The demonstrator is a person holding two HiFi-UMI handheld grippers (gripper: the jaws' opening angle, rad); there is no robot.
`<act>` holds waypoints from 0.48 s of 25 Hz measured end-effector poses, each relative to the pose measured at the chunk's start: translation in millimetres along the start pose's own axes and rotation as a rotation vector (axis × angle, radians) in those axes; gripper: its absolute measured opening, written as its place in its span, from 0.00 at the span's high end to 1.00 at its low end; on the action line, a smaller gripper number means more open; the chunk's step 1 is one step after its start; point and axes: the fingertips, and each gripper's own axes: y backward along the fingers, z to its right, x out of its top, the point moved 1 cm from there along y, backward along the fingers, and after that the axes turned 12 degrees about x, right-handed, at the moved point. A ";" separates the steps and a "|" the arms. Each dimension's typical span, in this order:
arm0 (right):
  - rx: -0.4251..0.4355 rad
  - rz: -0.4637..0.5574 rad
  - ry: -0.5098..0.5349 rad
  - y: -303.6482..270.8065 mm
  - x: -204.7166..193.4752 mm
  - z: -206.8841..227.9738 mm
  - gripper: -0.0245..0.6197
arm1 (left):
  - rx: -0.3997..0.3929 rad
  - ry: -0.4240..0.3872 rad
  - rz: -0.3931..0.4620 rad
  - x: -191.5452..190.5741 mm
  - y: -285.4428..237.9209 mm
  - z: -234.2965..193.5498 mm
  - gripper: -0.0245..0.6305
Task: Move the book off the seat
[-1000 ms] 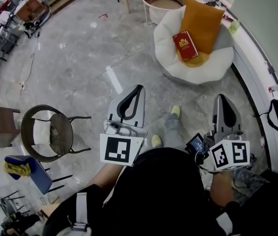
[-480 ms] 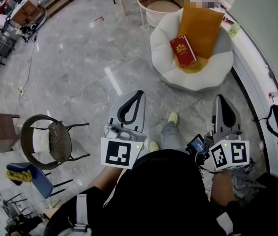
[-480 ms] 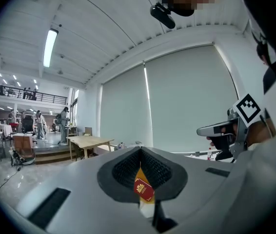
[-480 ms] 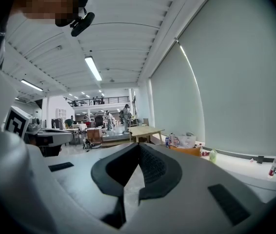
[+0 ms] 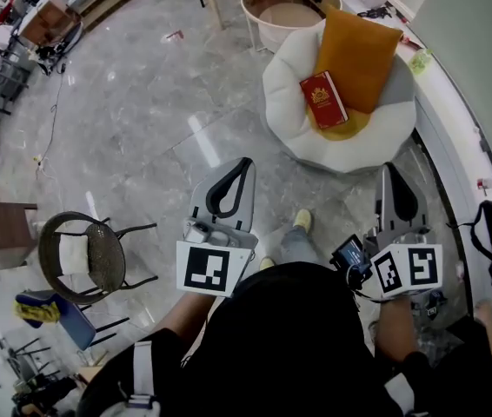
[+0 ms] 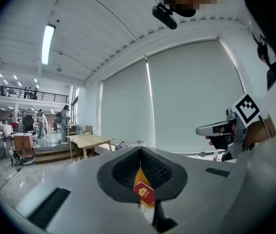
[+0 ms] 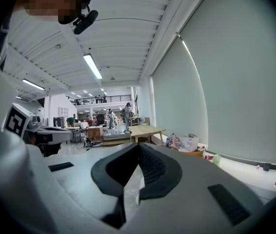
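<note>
1. The seat (image 5: 285,120), a white round pouf, stands well ahead of both grippers, with an orange cushion (image 5: 359,46) propped at its back.
2. The book (image 5: 323,100) lies flat on the seat at the cushion's foot, its long axis running roughly away from the person.
3. The left gripper (image 5: 247,161) and right gripper (image 5: 391,171) are empty, fingers pressed together. Neither looks nearer, but the left gripper view has the book dead ahead.

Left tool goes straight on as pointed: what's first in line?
Likely the red book on the white seat, lined up past the left tool. Nothing nearer shows; depth is unclear.
</note>
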 end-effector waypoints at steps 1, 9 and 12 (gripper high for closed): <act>0.002 0.002 0.000 -3.9 2.2 5.9 0.94 | 0.001 0.001 0.001 2.1 -6.3 1.4 0.94; 0.001 0.025 -0.025 -20.5 8.9 59.6 0.94 | 0.008 -0.019 0.011 13.5 -56.4 21.8 0.94; 0.007 0.026 -0.032 -24.4 10.1 76.1 0.94 | 0.011 -0.032 0.013 17.2 -69.8 28.9 0.94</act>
